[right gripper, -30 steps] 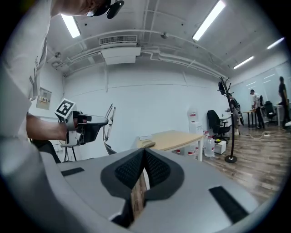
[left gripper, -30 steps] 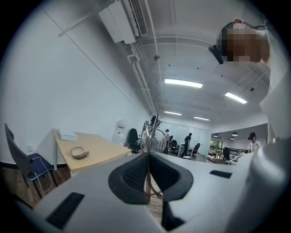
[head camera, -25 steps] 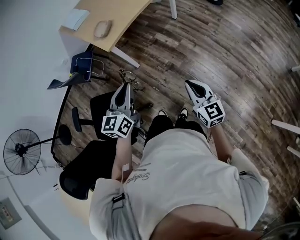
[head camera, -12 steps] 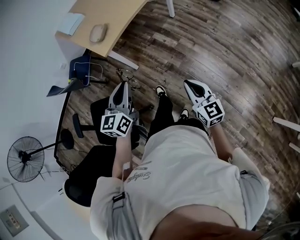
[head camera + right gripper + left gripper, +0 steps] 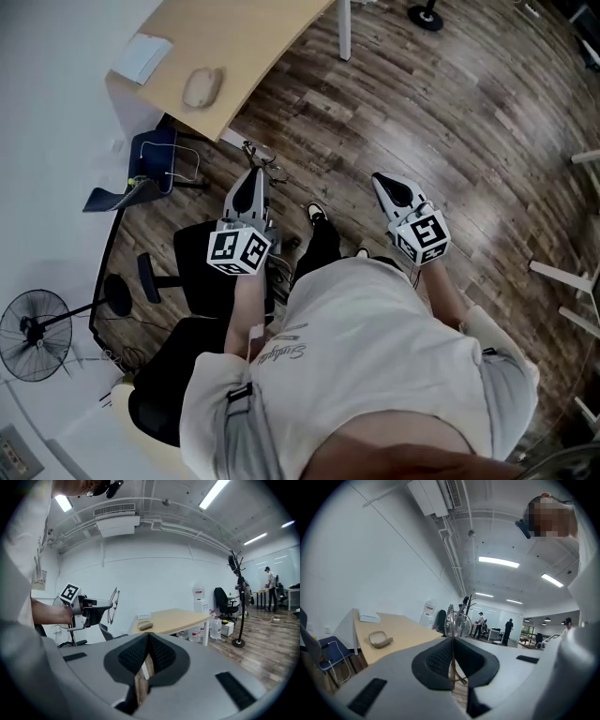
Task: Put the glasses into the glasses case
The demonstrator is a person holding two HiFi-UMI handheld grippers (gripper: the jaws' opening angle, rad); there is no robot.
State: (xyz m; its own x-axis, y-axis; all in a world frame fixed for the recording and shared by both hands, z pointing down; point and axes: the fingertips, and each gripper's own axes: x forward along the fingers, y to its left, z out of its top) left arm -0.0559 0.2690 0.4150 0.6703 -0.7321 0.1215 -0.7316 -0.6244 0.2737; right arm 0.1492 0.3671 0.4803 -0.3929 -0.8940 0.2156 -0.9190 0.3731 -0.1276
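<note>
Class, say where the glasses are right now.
Head view, left side: the glasses are pinched in the left claw, over the floor near the desk corner.

1. Open wooden floor (image 5: 450,141) lies between the left gripper (image 5: 254,174) and the desk (image 5: 253,37).
2. The glasses (image 5: 262,157) jut past that gripper's tip, so its reach is longer.
3. On the desktop, bare wood surrounds the glasses case (image 5: 201,87); a white box (image 5: 141,58) lies well apart.
4. To the left, a blue chair (image 5: 155,150) stands by the desk end, and a black office chair (image 5: 202,281) crowds the left forearm.
5. The right gripper (image 5: 381,178) faces open floor; beyond it stand the desk leg (image 5: 345,28) and what looks like a coat-stand base (image 5: 427,14).
</note>
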